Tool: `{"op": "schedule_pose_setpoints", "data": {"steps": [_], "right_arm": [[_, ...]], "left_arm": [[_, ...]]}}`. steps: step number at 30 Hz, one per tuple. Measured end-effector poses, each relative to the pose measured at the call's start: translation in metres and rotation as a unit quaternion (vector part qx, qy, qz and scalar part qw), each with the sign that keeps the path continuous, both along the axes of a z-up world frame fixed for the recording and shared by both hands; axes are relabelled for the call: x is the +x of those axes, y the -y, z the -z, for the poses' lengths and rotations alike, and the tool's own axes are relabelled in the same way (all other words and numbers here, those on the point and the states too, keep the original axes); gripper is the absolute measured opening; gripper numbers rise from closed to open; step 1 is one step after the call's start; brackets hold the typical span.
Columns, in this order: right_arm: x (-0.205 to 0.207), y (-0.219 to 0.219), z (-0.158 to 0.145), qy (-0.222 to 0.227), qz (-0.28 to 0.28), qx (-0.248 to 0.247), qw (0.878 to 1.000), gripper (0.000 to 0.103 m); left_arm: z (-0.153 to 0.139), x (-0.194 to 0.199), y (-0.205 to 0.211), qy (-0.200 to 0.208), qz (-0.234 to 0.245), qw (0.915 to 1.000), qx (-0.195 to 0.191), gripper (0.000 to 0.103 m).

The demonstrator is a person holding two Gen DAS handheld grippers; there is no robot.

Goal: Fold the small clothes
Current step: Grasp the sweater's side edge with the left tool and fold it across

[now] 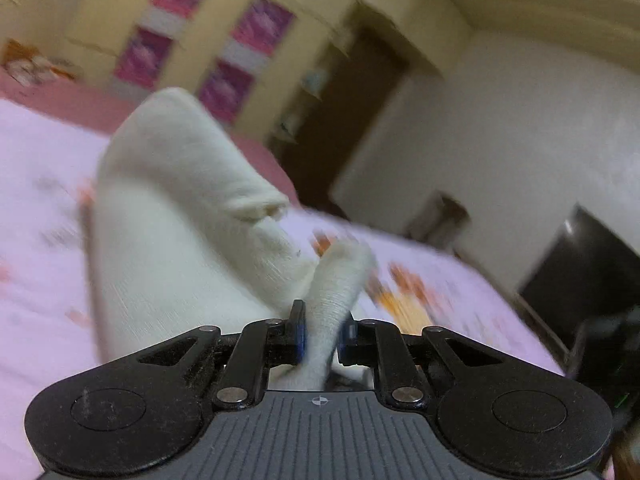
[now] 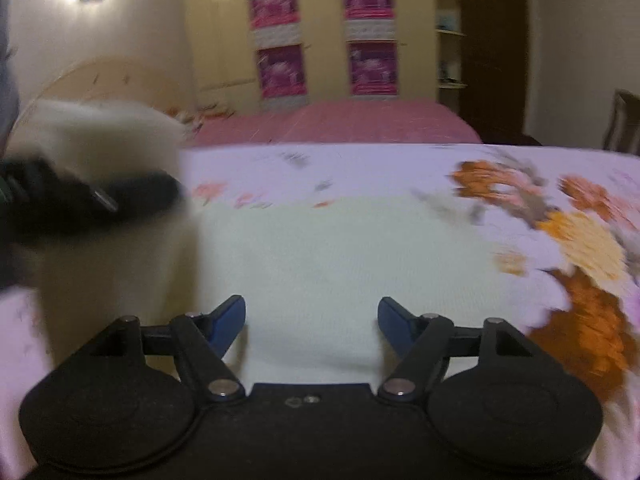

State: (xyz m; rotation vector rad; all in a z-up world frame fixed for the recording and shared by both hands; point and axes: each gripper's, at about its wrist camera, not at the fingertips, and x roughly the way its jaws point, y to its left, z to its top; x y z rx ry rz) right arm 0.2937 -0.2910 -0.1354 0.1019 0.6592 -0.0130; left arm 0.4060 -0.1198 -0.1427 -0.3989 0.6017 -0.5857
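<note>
A small cream-white knitted cotton garment (image 2: 328, 264) is spread on the floral lilac bedsheet (image 2: 400, 164), one edge lifted. A bunched fold of it is pinched in the nearly closed left claw (image 1: 322, 338); the right claw (image 2: 312, 322) is held wide apart above the flat part, gripping nothing. The cloth is judged light, limp and easily slipped, best taken at a hem or corner. Beyond the garment, a pink blanket (image 2: 360, 120) and cream wardrobe (image 2: 224, 20) are seen; nothing obstructs.

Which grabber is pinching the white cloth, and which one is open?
The left gripper is pinching the white cloth, lifted off the flowered bedspread. The right gripper has its fingers apart, holding nothing.
</note>
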Motion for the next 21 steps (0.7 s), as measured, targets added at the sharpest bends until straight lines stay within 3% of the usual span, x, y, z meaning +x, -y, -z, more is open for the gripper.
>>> {"op": "schedule_pose_setpoints", "data": {"steps": [3, 7, 11, 13, 14, 15, 17, 21], "right_arm": [[-0.022, 0.039, -0.002, -0.021, 0.029, 0.018, 0.999, 0.075], [-0.057, 0.061, 0.008, -0.047, 0.032, 0.010, 0.998, 0.073], [-0.072, 0.083, -0.003, -0.038, 0.069, 0.062, 0.995, 0.077], [-0.069, 0.087, -0.011, -0.025, 0.065, 0.094, 0.993, 0.078], [-0.064, 0.084, -0.016, -0.020, 0.056, 0.102, 0.993, 0.079], [-0.058, 0.080, -0.020, -0.016, 0.045, 0.106, 0.993, 0.082], [-0.040, 0.070, -0.022, -0.016, 0.020, 0.114, 0.993, 0.085], [0.003, 0.045, -0.014, -0.030, -0.025, 0.119, 0.992, 0.082]], "left_arm": [[0.014, -0.007, 0.025, -0.021, 0.050, 0.9982, 0.026, 0.015], [0.016, -0.019, 0.025, -0.039, 0.075, 0.9950, 0.053, 0.015], [0.005, -0.035, -0.006, -0.060, 0.026, 0.9973, 0.034, 0.015], [0.006, -0.039, -0.031, -0.065, -0.016, 0.9976, 0.016, 0.029], [0.004, -0.032, -0.040, -0.065, -0.042, 0.9967, 0.024, 0.061], [0.003, -0.024, -0.049, -0.065, -0.073, 0.9947, 0.033, 0.084], [0.004, -0.014, -0.065, -0.058, -0.121, 0.9905, 0.030, 0.084], [0.017, 0.027, -0.067, -0.083, -0.130, 0.9867, 0.052, 0.084]]}}
